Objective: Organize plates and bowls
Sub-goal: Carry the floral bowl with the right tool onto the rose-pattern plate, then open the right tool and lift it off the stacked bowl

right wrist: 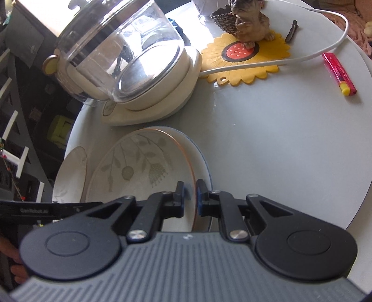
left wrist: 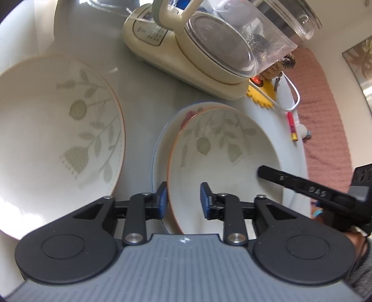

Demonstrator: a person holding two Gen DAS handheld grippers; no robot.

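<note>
A white bowl with a grey leaf pattern and orange rim [left wrist: 223,160] sits on a blue-rimmed plate [left wrist: 162,148] on the round white table. My left gripper [left wrist: 182,201] is open, its jaws astride the bowl's near rim. My right gripper [right wrist: 190,198] is closed on the rim of the same bowl [right wrist: 139,167], over the plate [right wrist: 204,167]; its finger shows in the left wrist view [left wrist: 279,176]. A second leaf-pattern bowl [left wrist: 53,130] lies to the left, seen also in the right wrist view [right wrist: 69,176].
A cream kettle base with a glass kettle [left wrist: 223,44] stands behind the bowls. A yellow sunflower mat [right wrist: 246,60] carries a figurine [right wrist: 248,21]. A white cable [right wrist: 302,58], a red lighter [right wrist: 339,73] and a hair clip [right wrist: 291,31] lie on the table [right wrist: 279,139].
</note>
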